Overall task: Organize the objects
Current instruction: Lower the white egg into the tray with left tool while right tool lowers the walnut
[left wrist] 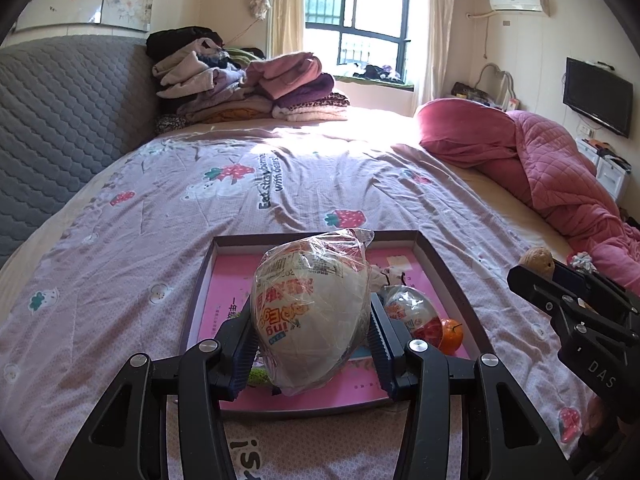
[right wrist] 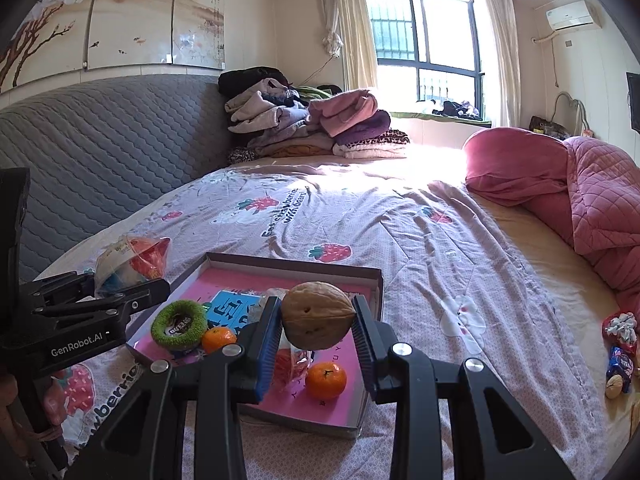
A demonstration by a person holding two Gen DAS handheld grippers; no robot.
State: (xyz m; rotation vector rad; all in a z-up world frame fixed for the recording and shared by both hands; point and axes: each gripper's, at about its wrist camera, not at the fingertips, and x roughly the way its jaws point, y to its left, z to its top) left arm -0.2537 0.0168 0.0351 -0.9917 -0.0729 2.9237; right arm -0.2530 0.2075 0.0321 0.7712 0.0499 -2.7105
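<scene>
A shallow box tray with a pink bottom [left wrist: 434, 258] [right wrist: 376, 280] lies on the bed. My left gripper [left wrist: 312, 332] is shut on a plastic-wrapped snack packet [left wrist: 312, 312] and holds it above the tray; the packet also shows in the right wrist view [right wrist: 132, 264]. My right gripper [right wrist: 316, 322] is shut on a walnut [right wrist: 318, 316] above the tray; the walnut also shows in the left wrist view [left wrist: 537, 261]. In the tray lie two mandarins [right wrist: 326, 380] [right wrist: 218, 340], a green ring toy [right wrist: 179, 324], a blue card [right wrist: 234, 310] and another wrapped snack [left wrist: 406, 310].
Loose snacks and a walnut [right wrist: 618, 364] lie at the bed's right edge. Folded clothes [right wrist: 312, 128] are stacked at the head of the bed. A pink quilt [right wrist: 592, 208] lies on the right. A grey headboard [right wrist: 100, 160] stands on the left.
</scene>
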